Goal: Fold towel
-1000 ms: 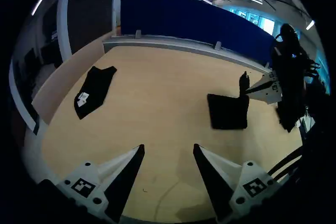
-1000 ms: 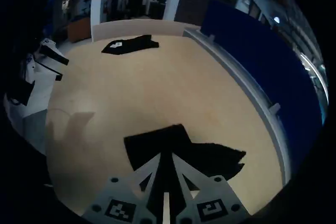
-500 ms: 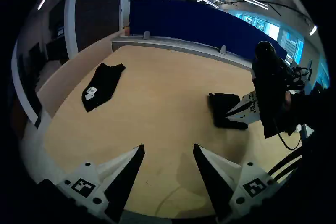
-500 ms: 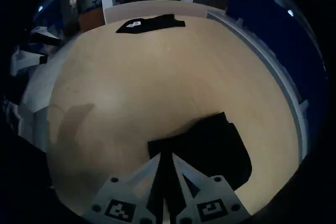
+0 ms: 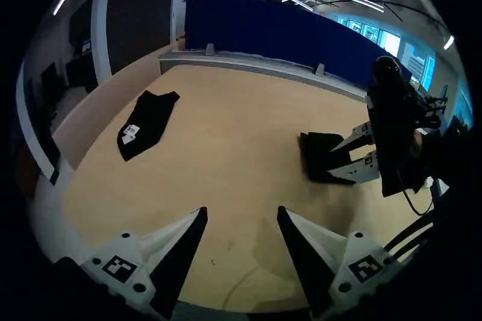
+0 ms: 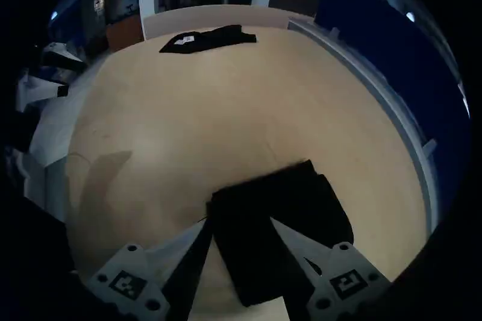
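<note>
At the right end of the pale wooden counter (image 5: 241, 116), the right claw (image 6: 241, 224) has just let go. Half a second ago its fingers were pinched together on the black towel (image 6: 271, 197); now they stand wide apart over its near end, holding nothing. The towel lies flat in a compact dark block, which suggests the fold has been laid down and released. Whether another fold is wanted cannot be judged from here.

The left claw (image 5: 241, 211) hovers over bare counter at the near edge, well apart from the towel. Its fingers are spread and empty, as they were a moment before.

On the far left of the counter lies a second dark cloth (image 5: 147, 119) with a small white tag (image 5: 128, 134); any print on it is too small to read. The claws carry black-and-white square markers (image 5: 117, 267) but no legible words. A blue partition (image 5: 283, 26) runs behind the counter.
</note>
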Motion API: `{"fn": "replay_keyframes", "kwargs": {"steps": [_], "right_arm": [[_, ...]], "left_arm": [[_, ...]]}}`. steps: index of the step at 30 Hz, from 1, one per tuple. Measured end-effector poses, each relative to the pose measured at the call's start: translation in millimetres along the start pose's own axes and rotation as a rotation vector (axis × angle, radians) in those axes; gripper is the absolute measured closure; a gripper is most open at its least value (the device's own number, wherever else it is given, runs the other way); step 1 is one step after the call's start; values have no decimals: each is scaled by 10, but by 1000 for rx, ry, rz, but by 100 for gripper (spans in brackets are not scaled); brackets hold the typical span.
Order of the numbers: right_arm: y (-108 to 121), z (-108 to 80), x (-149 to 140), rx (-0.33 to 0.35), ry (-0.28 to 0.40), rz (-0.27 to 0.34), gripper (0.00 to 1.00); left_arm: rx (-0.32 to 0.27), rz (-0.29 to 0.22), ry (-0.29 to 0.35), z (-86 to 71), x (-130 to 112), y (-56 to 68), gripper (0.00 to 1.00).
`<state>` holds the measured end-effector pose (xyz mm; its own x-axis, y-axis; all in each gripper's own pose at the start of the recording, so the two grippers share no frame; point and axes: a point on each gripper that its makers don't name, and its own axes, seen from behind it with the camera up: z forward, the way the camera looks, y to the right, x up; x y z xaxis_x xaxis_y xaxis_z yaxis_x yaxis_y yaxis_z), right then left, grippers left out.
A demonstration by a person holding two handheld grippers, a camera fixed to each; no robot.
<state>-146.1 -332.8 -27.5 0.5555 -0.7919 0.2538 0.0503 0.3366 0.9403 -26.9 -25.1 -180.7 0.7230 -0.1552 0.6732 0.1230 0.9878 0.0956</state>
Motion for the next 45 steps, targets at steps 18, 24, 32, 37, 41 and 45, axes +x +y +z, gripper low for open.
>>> {"fn": "replay_keyframes", "kwargs": {"steps": [18, 24, 32, 37, 41, 45], "right_arm": [[76, -355, -625, -59, -16, 183, 36], [81, -431, -845, -77, -32, 215, 37], [92, -437, -992, -94, -49, 235, 36], [74, -432, -1053, -93, -60, 243, 37], [55, -400, -1106, -92, -67, 251, 40], [30, -382, -1119, -88, -67, 264, 45]], "left_arm": [[-10, 3, 3, 30, 82, 65, 15], [-16, 14, 1, 58, 81, 103, 15], [-24, 20, 1, 53, 85, 153, 14], [-22, 16, -1, 58, 74, 140, 15], [-21, 15, -2, 63, 69, 134, 15], [-21, 17, -4, 66, 61, 141, 15]]}}
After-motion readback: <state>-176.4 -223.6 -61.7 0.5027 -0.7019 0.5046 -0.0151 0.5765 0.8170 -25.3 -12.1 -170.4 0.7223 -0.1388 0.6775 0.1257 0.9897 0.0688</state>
